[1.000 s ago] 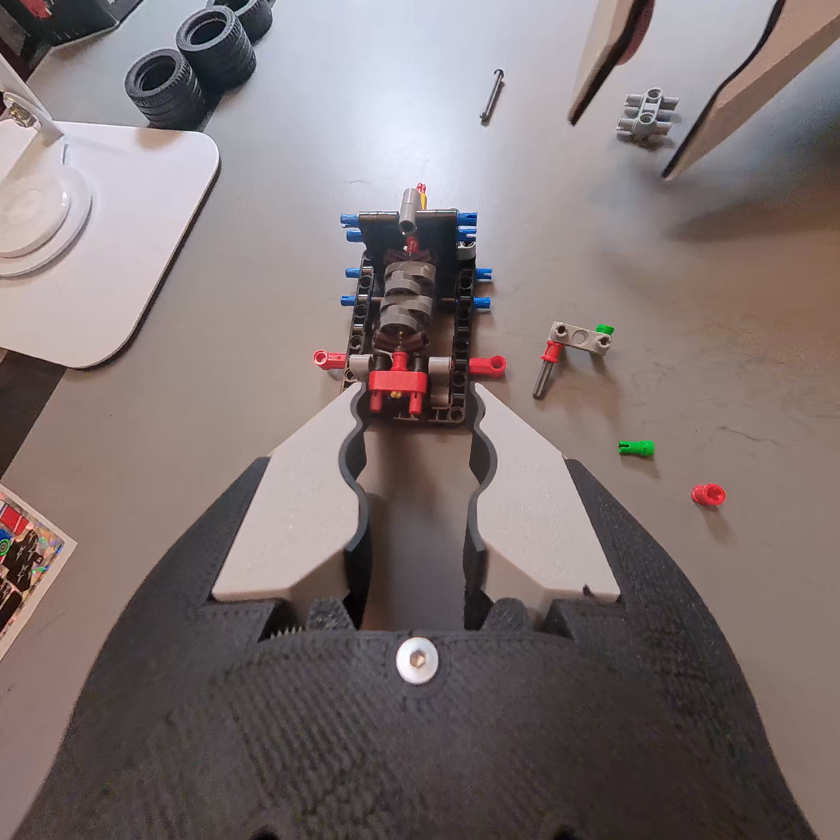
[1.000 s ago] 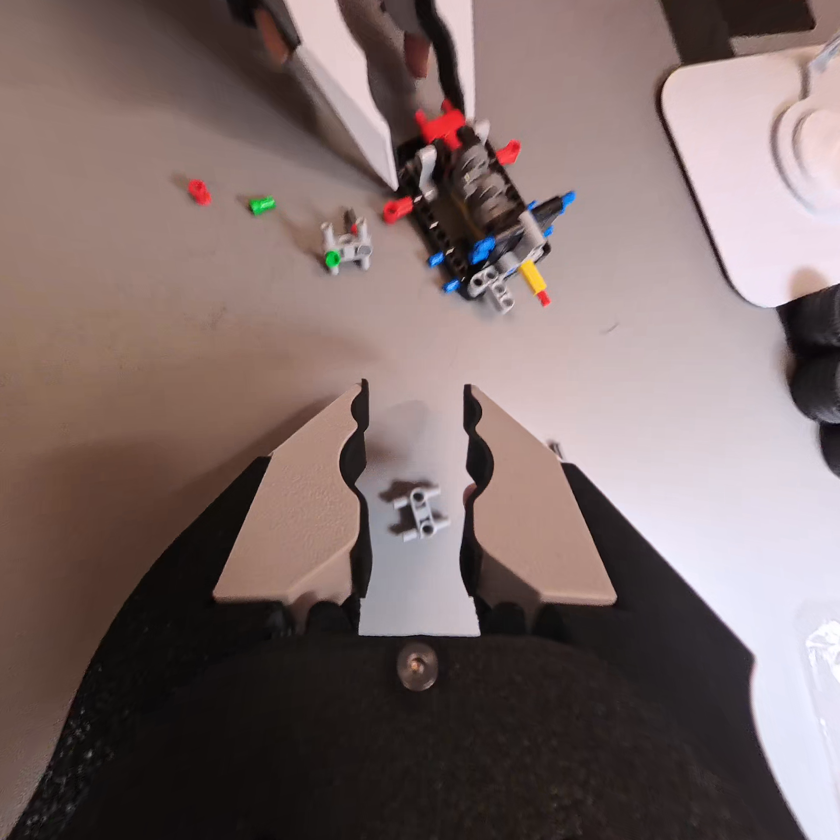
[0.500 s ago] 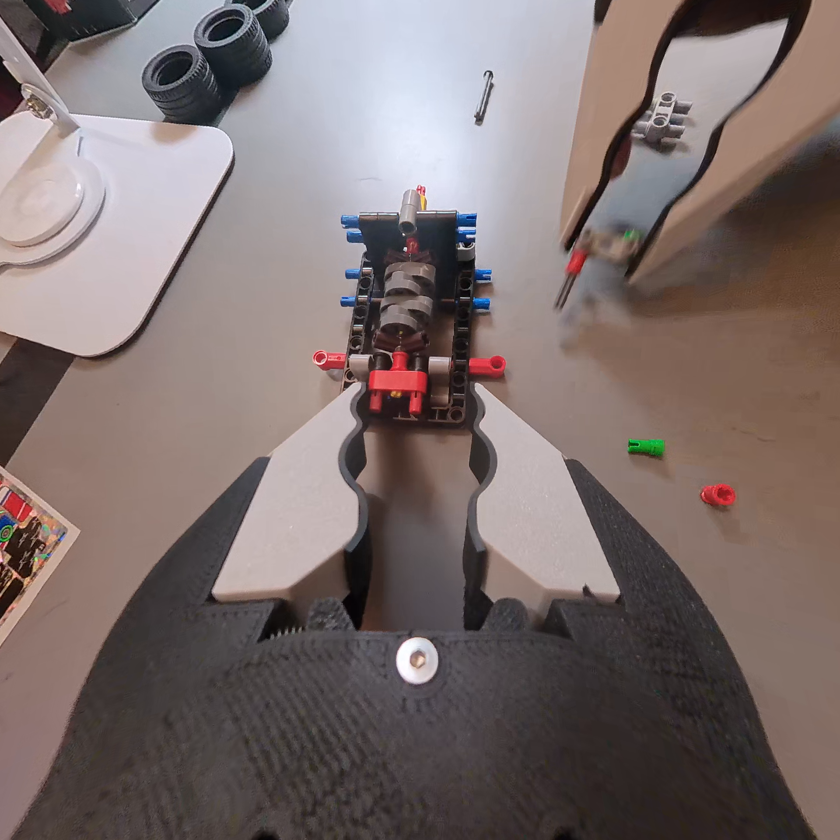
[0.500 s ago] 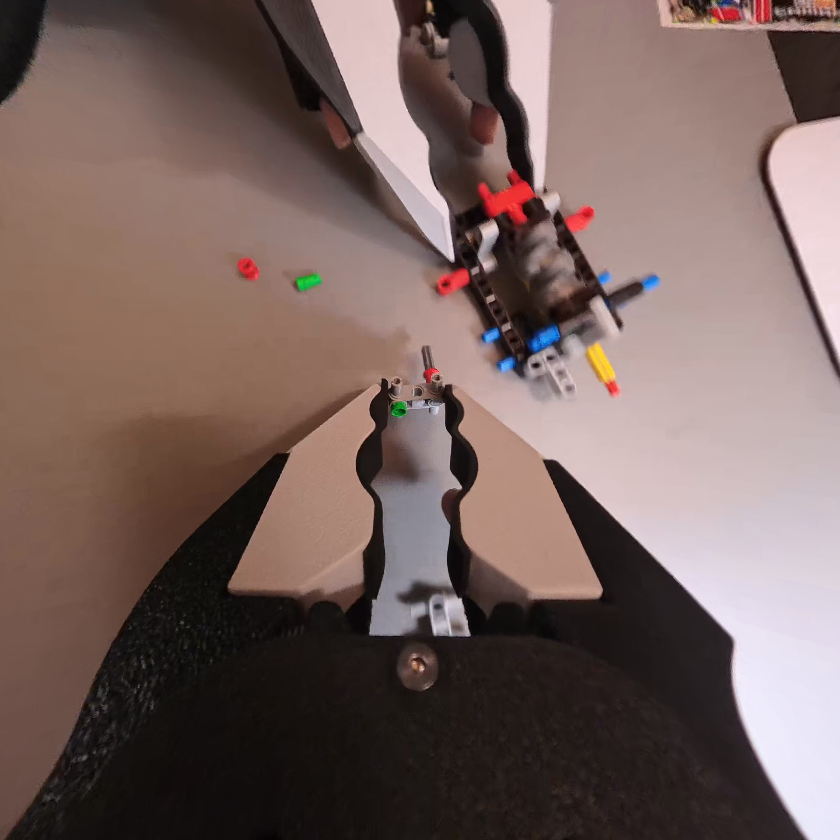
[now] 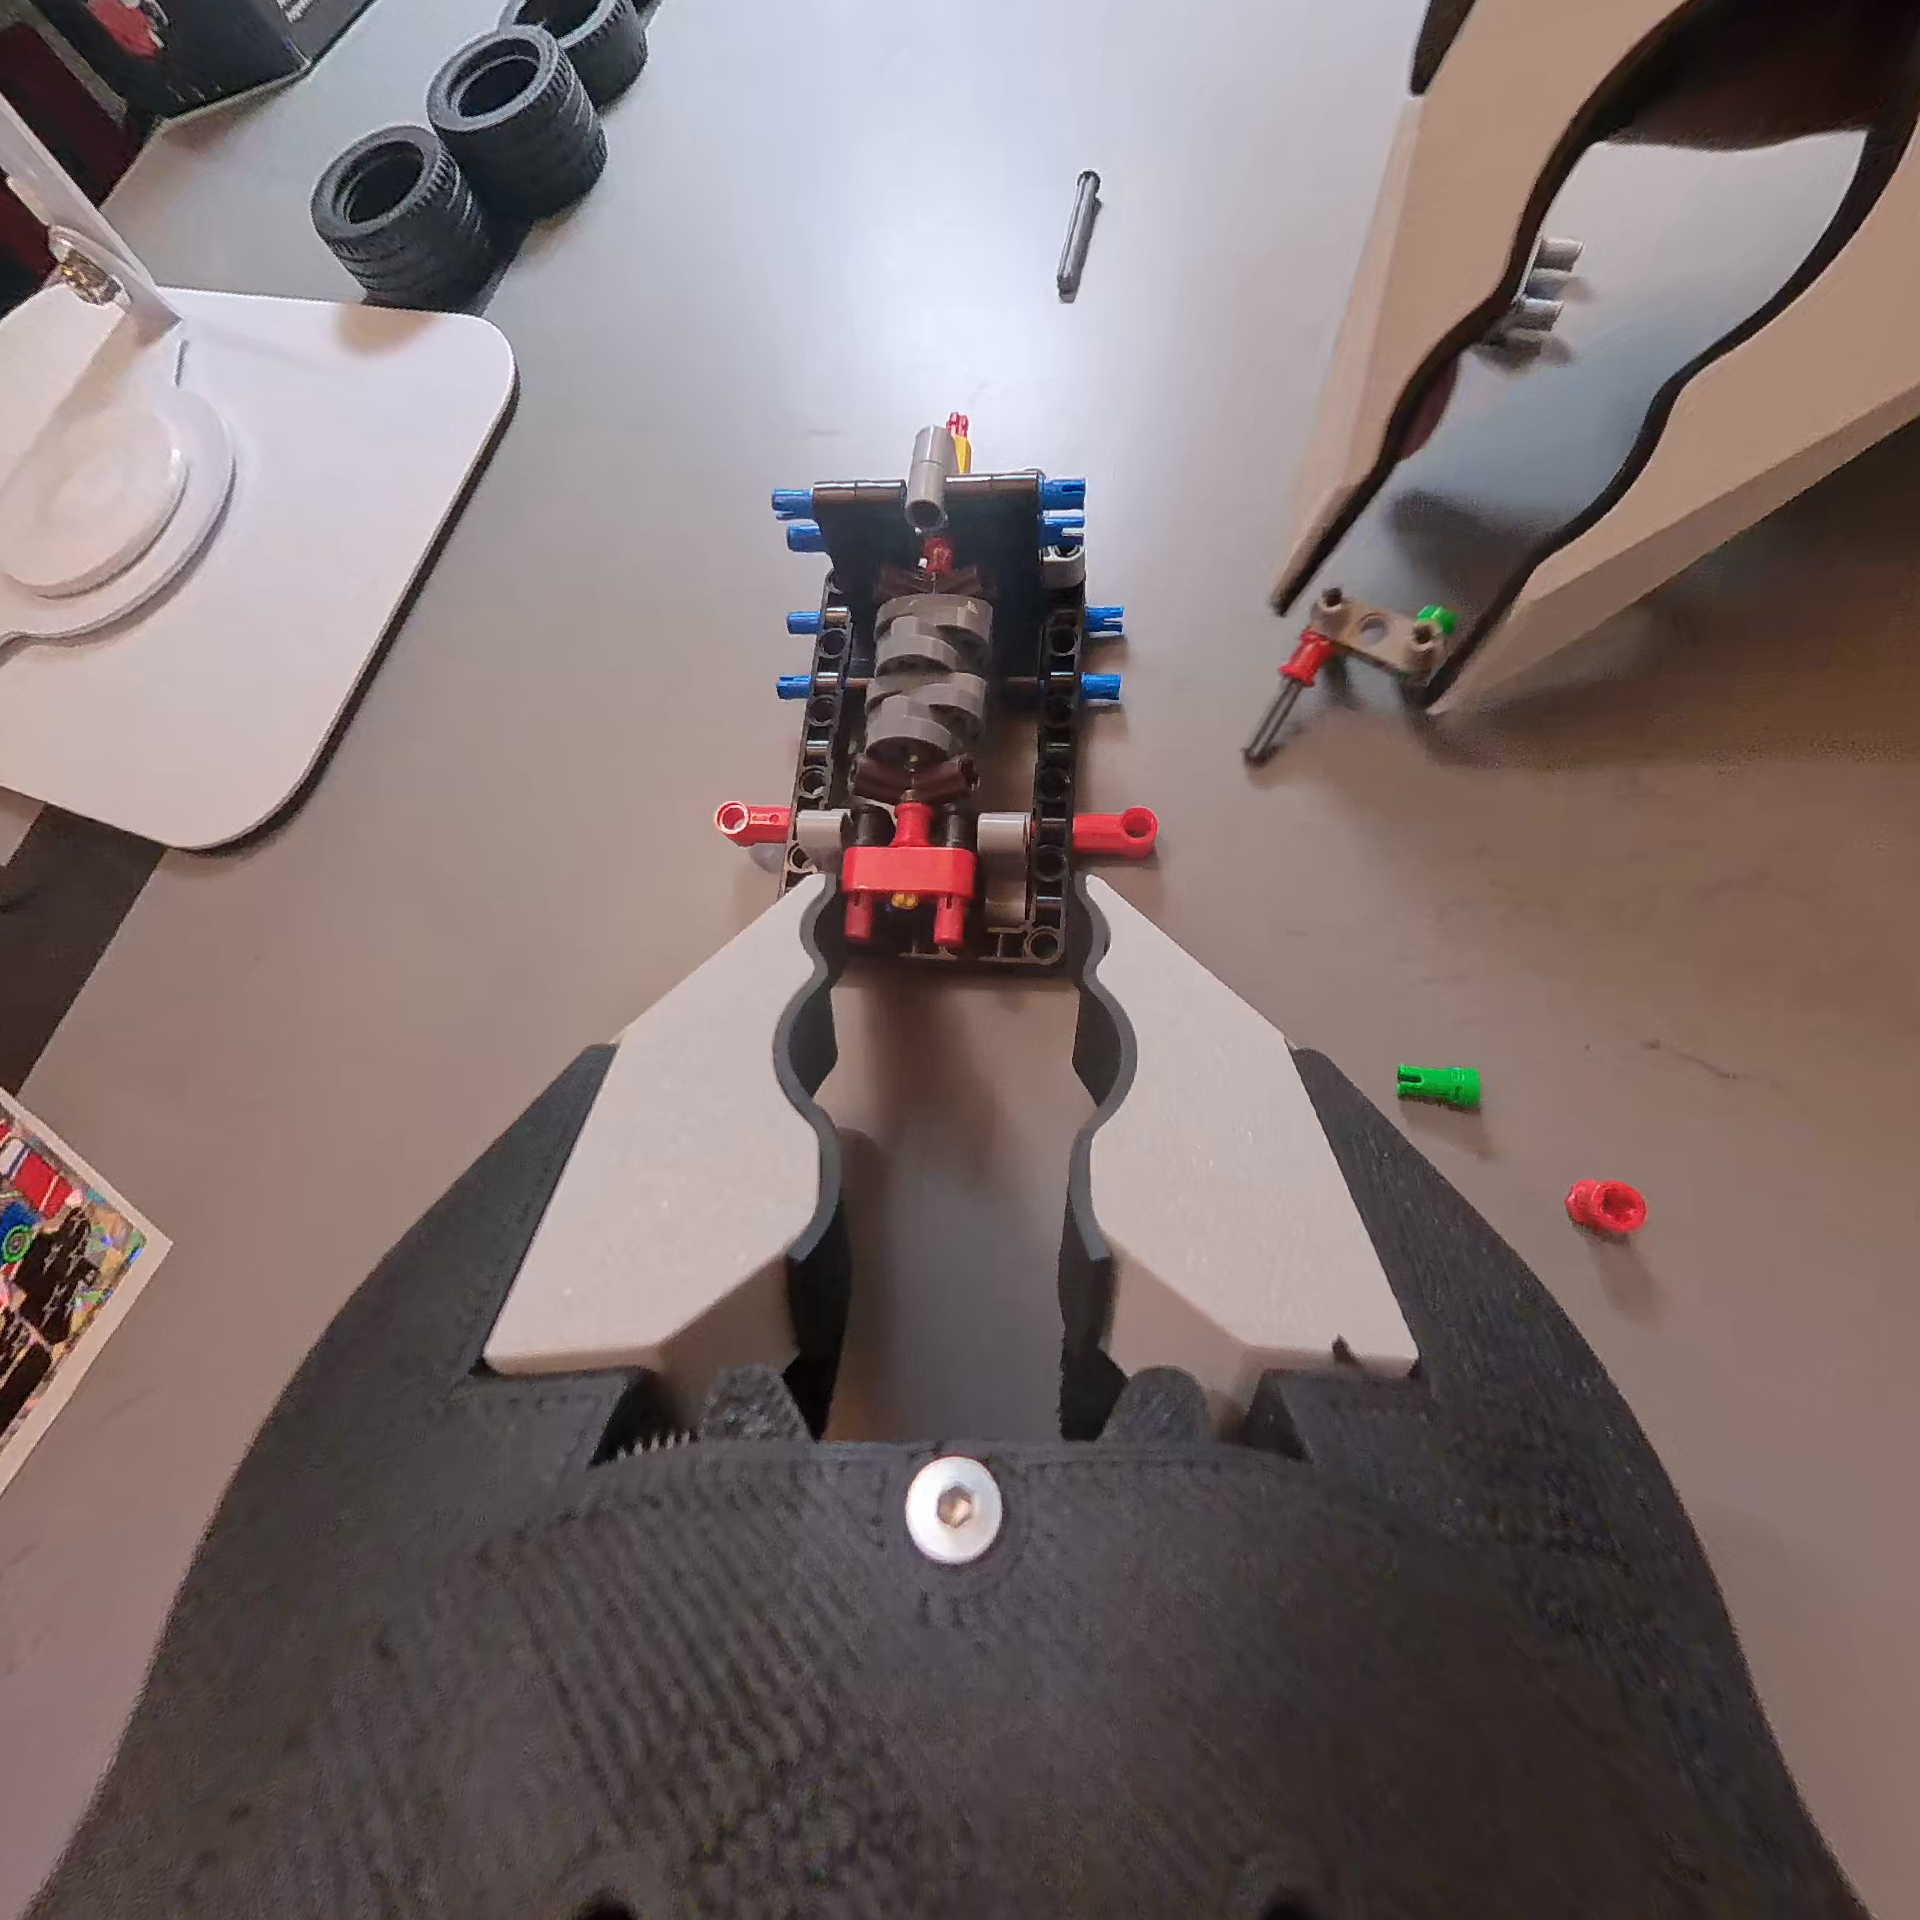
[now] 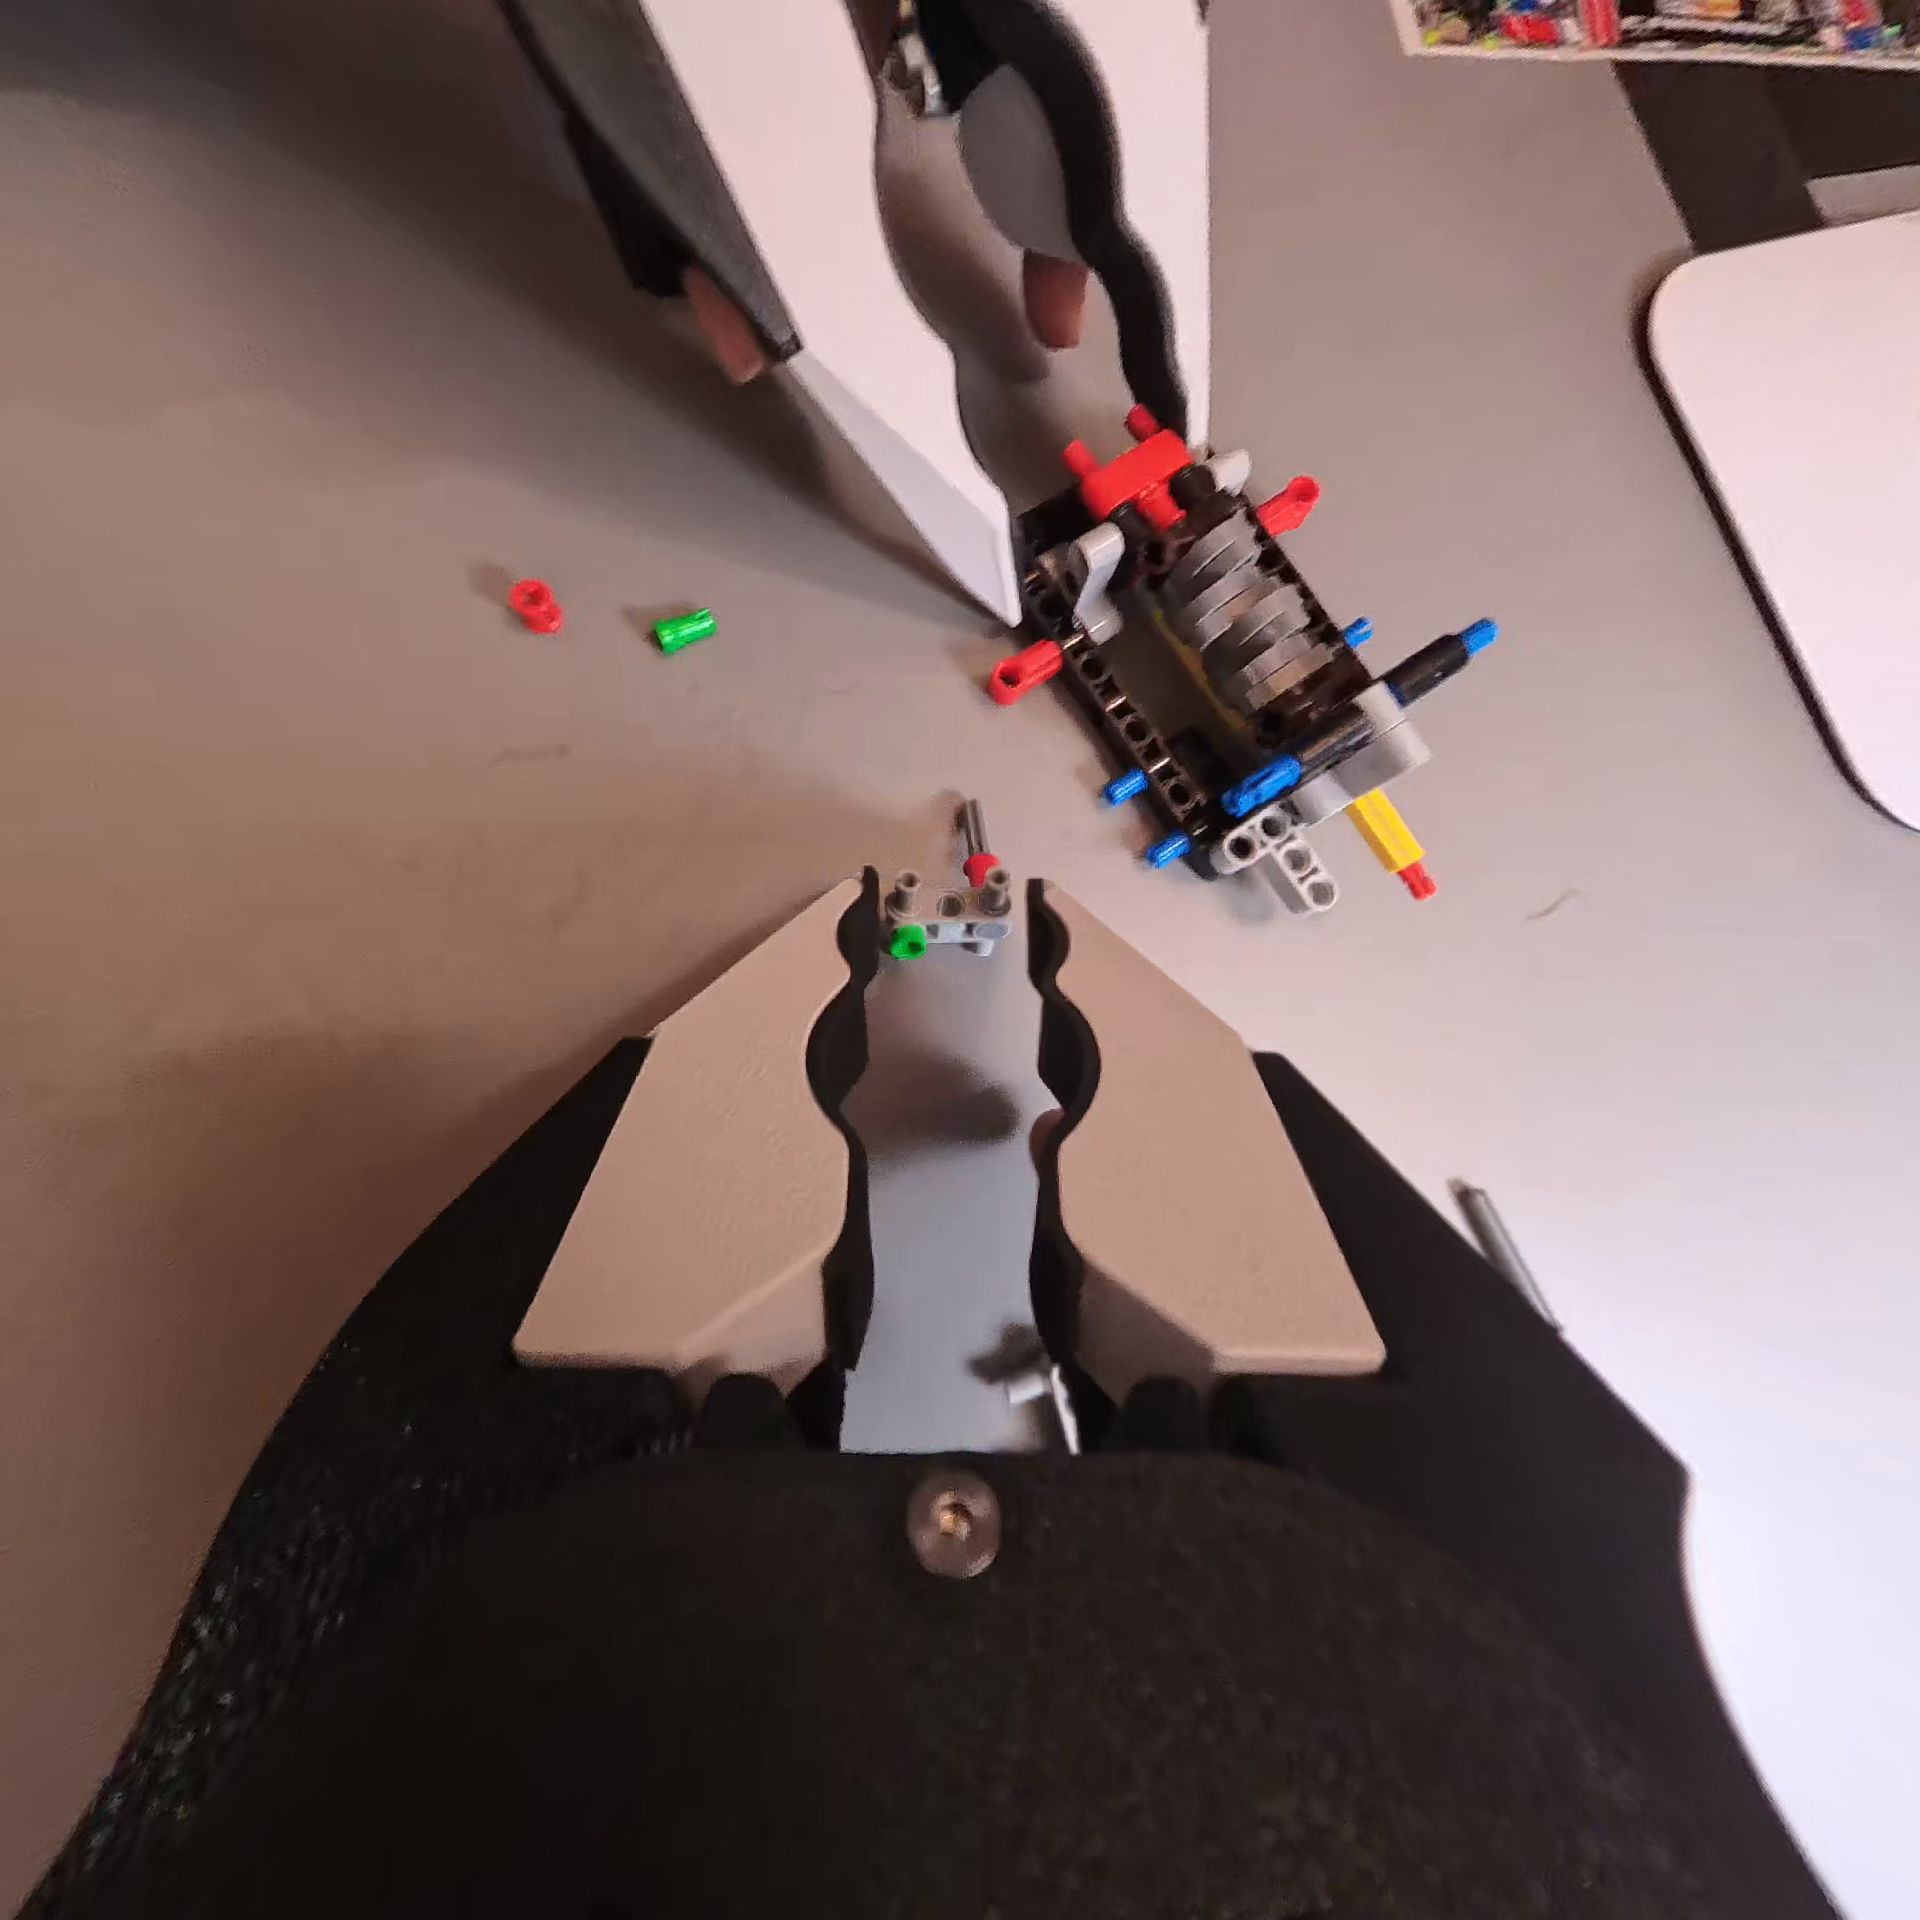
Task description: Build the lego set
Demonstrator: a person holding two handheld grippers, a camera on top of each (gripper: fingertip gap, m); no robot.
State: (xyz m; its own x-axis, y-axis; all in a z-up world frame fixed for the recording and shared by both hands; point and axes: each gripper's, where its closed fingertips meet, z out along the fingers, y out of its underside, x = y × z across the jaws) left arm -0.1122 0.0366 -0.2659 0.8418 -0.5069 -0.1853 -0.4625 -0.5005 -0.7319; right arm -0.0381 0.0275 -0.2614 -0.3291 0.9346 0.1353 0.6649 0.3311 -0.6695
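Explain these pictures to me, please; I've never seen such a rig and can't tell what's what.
A person holds two handheld grippers, each with a camera looking along its jaws. One picture is the left gripper's view: its jaws sit at either side of the black lego frame's near end on the grey table. The other is the right gripper's view: its open jaws flank a small grey connector piece, not yet gripped. A loose green pin, red bush and black tyres lie around.

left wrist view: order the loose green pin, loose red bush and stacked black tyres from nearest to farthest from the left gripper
From the left gripper:
1. Loose green pin, low on the right.
2. Loose red bush, right, just beyond the pin.
3. Stacked black tyres, far upper left.
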